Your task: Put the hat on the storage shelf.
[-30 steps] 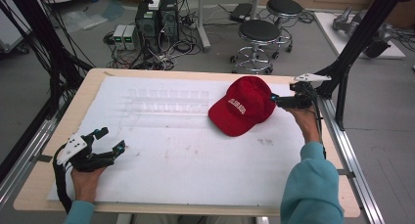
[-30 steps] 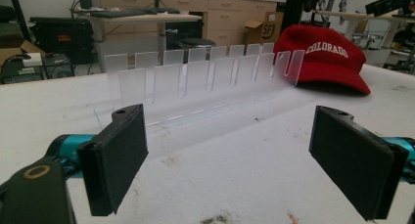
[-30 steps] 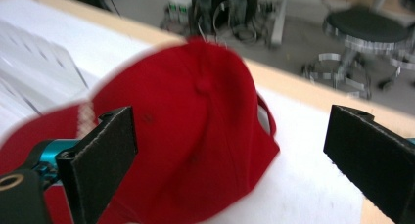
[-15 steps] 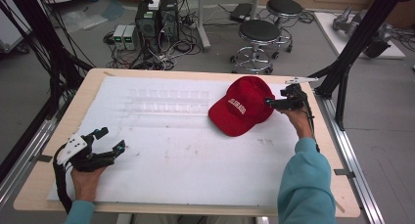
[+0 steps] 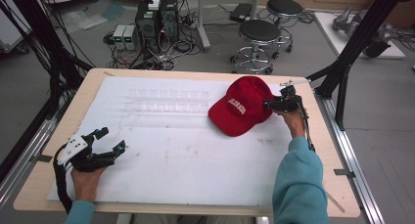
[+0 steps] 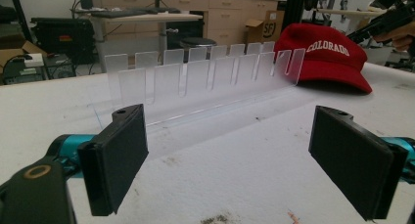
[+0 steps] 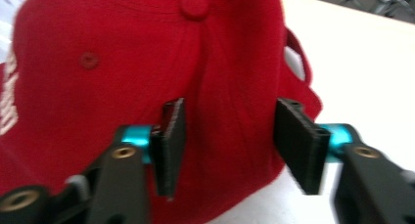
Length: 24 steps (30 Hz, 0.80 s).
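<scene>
While the left gripper (image 5: 108, 145) is resting released well away from the cap (image 5: 242, 106), the right gripper (image 7: 227, 136) is straddling its crown, jaws parted.

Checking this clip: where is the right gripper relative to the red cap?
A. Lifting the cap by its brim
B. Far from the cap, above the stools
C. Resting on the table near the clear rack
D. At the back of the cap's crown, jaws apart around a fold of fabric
D: the right gripper has its jaws spread either side of a crease at the back of the red cap, which lies on the table.
</scene>
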Motion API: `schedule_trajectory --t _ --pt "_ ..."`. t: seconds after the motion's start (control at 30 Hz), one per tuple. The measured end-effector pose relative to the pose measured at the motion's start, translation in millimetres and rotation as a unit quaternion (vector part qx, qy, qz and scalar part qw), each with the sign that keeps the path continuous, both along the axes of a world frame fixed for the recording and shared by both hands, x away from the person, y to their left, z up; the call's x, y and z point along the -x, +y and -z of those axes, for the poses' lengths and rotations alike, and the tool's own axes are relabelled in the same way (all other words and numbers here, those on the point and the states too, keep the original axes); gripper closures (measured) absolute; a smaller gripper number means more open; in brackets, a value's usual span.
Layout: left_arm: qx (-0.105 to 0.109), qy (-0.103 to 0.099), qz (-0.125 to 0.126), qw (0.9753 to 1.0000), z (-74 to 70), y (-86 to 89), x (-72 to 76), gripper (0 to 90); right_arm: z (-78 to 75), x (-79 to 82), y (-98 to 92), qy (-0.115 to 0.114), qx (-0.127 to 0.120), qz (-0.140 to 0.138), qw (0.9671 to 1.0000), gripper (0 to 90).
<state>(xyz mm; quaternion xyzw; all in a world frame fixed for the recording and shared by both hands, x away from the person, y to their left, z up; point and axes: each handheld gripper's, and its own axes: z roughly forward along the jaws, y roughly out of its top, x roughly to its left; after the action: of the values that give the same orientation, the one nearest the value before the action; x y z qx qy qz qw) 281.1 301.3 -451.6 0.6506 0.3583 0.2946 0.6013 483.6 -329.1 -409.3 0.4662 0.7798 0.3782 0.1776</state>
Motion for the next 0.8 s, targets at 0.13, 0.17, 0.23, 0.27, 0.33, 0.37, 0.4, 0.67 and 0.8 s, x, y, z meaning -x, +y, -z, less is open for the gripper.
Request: schedule_trajectory --t 0.13,0.17,0.23,0.27,0.33,0.37,0.4,0.67,0.8 --pt "0.000 -0.001 -0.001 1.0000 0.1 -0.1 -0.1 14.7 -0.8 1.4 5.0 0.010 0.005 0.001 0.9999 66.0" --pt "0.000 -0.001 0.000 1.0000 0.1 -0.1 0.0 14.7 -1.6 2.3 6.4 0.011 0.005 0.007 0.9999 71.3" --pt "0.000 -0.001 -0.001 1.0000 0.1 -0.4 0.0 14.7 -3.2 3.5 8.7 0.012 0.001 0.009 0.9999 76.7" --pt "0.000 -0.001 -0.001 1.0000 0.1 -0.6 0.1 14.7 -3.6 3.9 9.5 0.013 0.002 0.010 0.9999 78.4" --pt "-0.002 -0.001 -0.001 1.0000 0.1 -0.5 0.1 14.8 -4.0 5.0 11.7 0.017 0.001 0.011 0.9998 80.7" --pt "-0.002 -0.001 -0.001 1.0000 0.0 -0.6 0.1 14.8 -4.8 6.1 12.9 0.017 0.005 0.012 0.9998 81.9" --pt "-0.003 -0.002 -0.001 1.0000 0.0 -0.7 0.2 14.8 -5.9 7.3 14.2 0.016 0.000 0.011 0.9998 82.5" --pt "-0.009 -0.003 -0.001 1.0000 -0.1 -2.1 0.4 14.8 -22.8 19.5 19.9 -0.016 -0.029 -0.002 0.9995 84.0" --pt "-0.020 -0.004 -0.003 0.9998 -0.4 -4.3 0.6 15.0 -32.7 29.0 20.0 -0.034 -0.055 -0.010 0.9978 84.2"
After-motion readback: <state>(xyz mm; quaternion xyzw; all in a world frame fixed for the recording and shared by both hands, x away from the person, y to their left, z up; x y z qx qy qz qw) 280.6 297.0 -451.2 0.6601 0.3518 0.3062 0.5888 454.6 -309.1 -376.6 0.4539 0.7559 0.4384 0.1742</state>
